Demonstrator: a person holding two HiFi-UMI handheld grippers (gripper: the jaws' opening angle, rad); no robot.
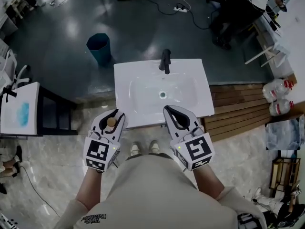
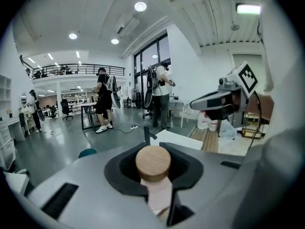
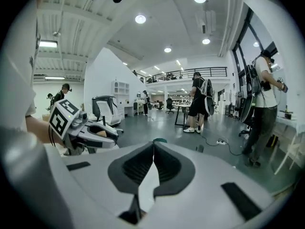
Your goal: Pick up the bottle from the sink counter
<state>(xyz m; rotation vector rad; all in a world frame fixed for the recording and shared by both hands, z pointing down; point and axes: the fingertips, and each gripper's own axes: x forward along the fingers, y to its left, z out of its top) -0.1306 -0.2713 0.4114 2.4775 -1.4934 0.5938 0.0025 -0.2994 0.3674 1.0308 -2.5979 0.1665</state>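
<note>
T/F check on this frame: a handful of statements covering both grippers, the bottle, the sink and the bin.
1. The left gripper is shut on the pale bottle with a round wooden cap. True.
2. The right gripper holds a second bottle. False: its jaws are together with nothing between them.
3. The black faucet stands at the far edge of the white rectangular sink. True.
4. The teal bin sits in the sink's basin. False: it stands on the floor beyond the sink's far left corner.
</note>
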